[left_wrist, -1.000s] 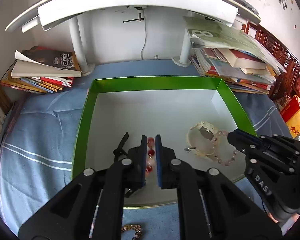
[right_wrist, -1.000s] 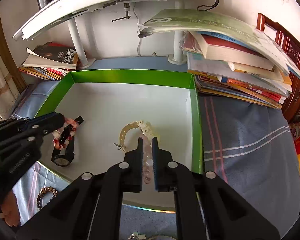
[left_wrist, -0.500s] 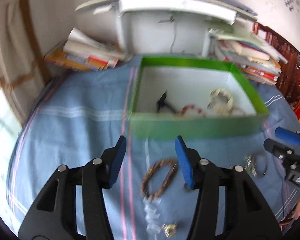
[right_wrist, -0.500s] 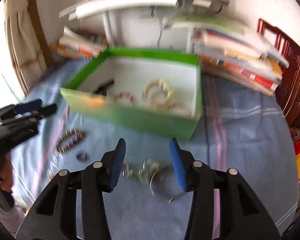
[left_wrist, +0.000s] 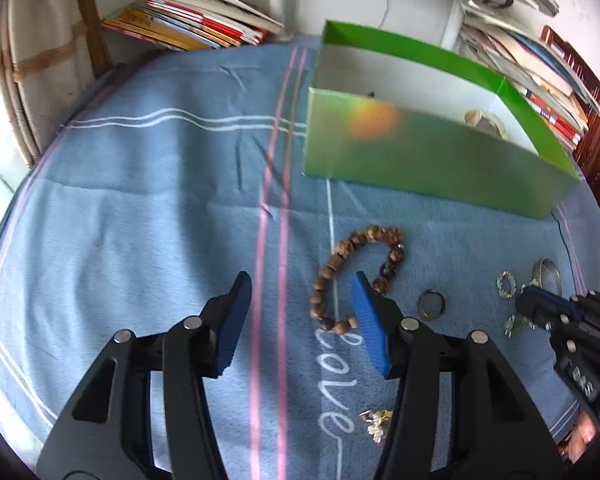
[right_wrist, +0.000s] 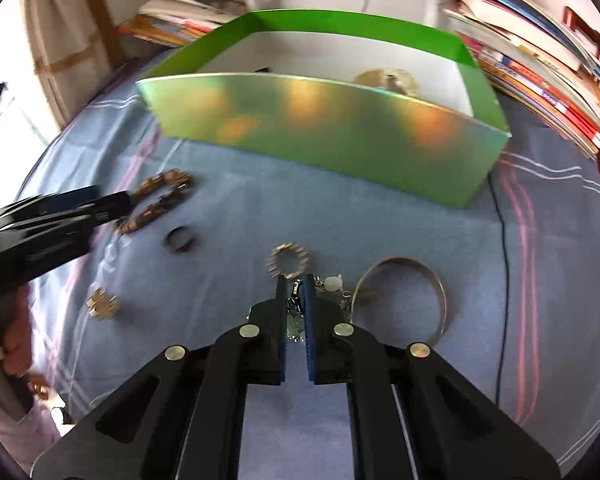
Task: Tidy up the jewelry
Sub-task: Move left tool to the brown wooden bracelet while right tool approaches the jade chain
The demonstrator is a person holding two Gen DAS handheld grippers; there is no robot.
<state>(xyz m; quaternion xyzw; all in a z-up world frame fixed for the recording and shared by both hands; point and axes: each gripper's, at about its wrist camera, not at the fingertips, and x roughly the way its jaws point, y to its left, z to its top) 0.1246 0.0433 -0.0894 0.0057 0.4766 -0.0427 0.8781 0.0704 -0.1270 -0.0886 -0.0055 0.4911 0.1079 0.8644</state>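
A green box (left_wrist: 420, 160) (right_wrist: 340, 132) with a white inside stands on the blue cloth and holds a pale bracelet (right_wrist: 388, 80). My left gripper (left_wrist: 300, 304) is open, low over the cloth, its right finger by a brown bead bracelet (left_wrist: 332, 268) (right_wrist: 160, 196). My right gripper (right_wrist: 294, 292) is nearly shut around a small chain with a clasp (right_wrist: 296, 312), just short of a spiky metal ring (right_wrist: 290, 260). A silver bangle (right_wrist: 420, 292) lies to its right.
A dark ring (left_wrist: 431, 304) (right_wrist: 179, 240) and a small gold piece (left_wrist: 376, 420) (right_wrist: 102, 304) lie on the cloth. Stacks of books (left_wrist: 204, 20) (right_wrist: 540, 60) flank the box at the back.
Both grippers pulled back out of the box, opened, and dropped to the cloth in front of it. The right gripper has since closed on the small chain.
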